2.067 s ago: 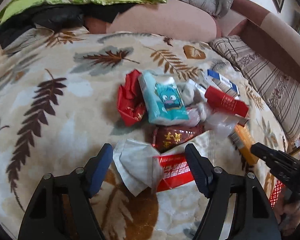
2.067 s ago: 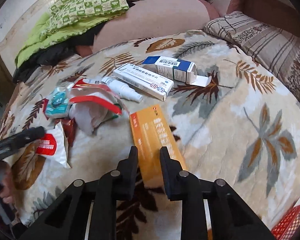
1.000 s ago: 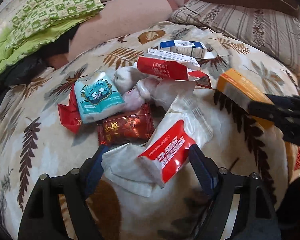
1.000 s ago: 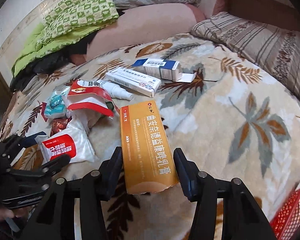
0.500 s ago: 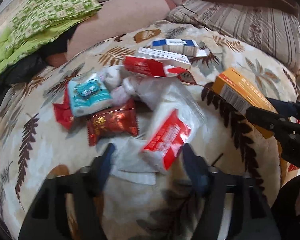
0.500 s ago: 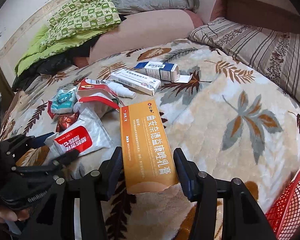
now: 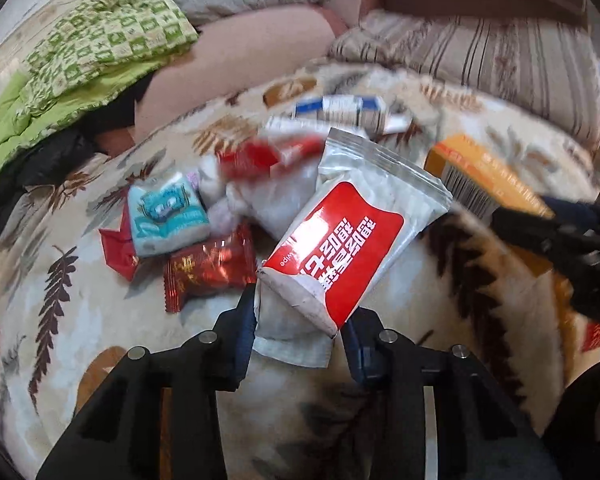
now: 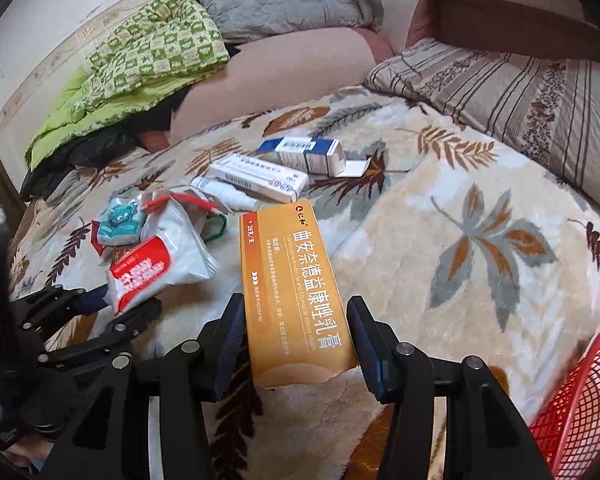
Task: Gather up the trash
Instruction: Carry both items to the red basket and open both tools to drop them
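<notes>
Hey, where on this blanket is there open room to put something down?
Most open: the blanket between the orange box, the striped cushion and the red basket. Crowded: the wrapper pile around the white-and-red pouch and the blue-and-white box.

The blanket (image 8: 440, 248) lies bare on the right side, between the orange box (image 8: 296, 292) and the striped cushion (image 8: 512, 92), with open room up to the red basket (image 8: 580, 400) at the near right edge. To the left, a heap of wrappers (image 8: 168, 232) and two white boxes (image 8: 284, 164) crowd the blanket.
</notes>
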The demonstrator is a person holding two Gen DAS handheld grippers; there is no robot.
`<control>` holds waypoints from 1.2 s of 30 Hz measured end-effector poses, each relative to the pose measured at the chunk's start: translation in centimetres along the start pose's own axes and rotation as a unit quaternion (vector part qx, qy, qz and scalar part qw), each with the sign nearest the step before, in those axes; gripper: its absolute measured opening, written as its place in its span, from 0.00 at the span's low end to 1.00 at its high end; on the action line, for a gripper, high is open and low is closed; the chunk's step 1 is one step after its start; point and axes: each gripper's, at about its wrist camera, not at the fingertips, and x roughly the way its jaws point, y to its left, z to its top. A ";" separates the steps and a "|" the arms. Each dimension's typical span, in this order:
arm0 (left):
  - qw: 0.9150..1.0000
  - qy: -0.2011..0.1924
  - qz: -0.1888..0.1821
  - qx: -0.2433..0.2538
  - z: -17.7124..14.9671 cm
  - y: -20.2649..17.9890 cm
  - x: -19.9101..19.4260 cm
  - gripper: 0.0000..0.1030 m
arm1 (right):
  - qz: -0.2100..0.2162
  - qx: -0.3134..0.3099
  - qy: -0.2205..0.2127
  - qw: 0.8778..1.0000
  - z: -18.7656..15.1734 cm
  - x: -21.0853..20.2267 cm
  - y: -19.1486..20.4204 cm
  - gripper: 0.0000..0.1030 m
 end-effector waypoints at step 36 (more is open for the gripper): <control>0.950 0.013 -0.293 0.111 4.0 -29.0 -7.6 0.67 | -0.160 0.212 -0.008 0.964 -9.6 -18.8 -25.3 0.64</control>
